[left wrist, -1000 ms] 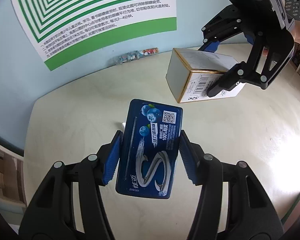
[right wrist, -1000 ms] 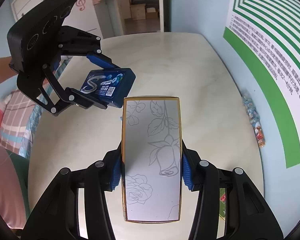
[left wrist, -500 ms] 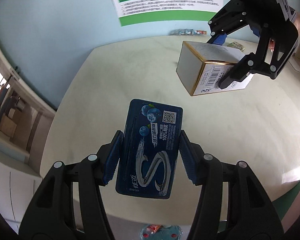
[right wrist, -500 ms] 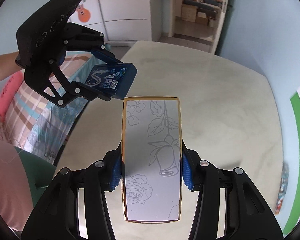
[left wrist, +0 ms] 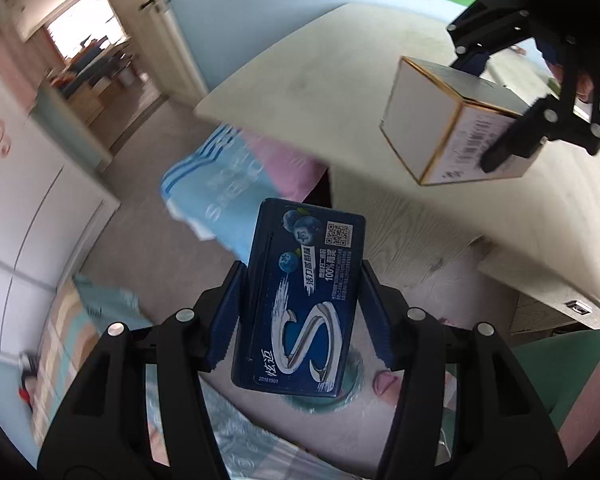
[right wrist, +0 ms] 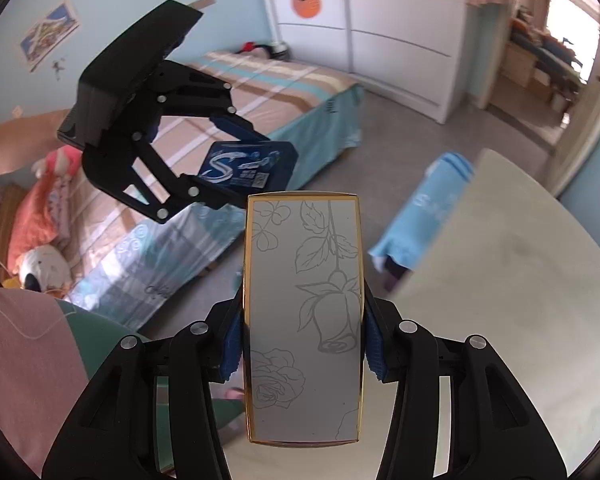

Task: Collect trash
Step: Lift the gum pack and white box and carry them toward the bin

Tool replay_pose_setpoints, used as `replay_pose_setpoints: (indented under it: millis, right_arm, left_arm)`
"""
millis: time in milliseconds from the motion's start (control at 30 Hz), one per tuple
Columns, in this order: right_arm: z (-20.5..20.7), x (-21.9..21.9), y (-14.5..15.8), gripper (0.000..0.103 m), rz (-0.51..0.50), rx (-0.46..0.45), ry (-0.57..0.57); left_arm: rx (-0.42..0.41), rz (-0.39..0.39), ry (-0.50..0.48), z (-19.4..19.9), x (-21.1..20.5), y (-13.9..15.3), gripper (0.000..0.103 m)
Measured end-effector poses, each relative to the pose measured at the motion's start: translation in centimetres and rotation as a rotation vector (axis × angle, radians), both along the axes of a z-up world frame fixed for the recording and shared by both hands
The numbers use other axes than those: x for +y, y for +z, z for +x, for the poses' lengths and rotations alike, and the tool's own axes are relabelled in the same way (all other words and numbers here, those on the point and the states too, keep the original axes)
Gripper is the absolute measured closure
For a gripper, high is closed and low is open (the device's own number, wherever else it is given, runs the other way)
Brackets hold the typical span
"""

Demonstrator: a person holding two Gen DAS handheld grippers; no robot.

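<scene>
The blue gum pack (left wrist: 302, 304) sits clenched between the left tongs (left wrist: 304, 312), above the floor (left wrist: 140, 216). The silver rose-patterned box (right wrist: 303, 316) is clamped in the right tongs (right wrist: 303, 340), beside the tabletop (right wrist: 520, 300) edge

The blue gum pack (left wrist: 300, 304) carries a big silver "S", the Chinese brand characters 炫迈, "100%", a small "20161501" and a QR code. The white box (left wrist: 456, 136) shows a barcode, its digits too blurred to read. The light blue cloth (right wrist: 424, 212) bears blurred white lettering.
</scene>
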State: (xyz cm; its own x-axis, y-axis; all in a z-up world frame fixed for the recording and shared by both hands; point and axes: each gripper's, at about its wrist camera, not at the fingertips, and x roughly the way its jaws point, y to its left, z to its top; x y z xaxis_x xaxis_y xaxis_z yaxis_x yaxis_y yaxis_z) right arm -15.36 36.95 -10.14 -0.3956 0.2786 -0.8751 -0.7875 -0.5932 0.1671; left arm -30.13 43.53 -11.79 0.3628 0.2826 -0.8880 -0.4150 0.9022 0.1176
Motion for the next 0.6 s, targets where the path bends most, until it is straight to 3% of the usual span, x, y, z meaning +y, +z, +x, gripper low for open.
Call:
replay_pose_setpoints:
  millis: [300, 600]
  right_arm:
    - [-10.4, 3.9, -4.7, 0.054, -0.112, 0.018, 0.159]
    - [-15.9, 4.8, -10.4, 0.054, -0.21, 0.021, 0.179]
  left_arm:
    - [0.041, -0.064, 0.171, -8.8, 0.6, -3.7, 0.05]
    - [0.068, -0.139, 0.261, -13.3, 0.4, -8.7, 0.05]
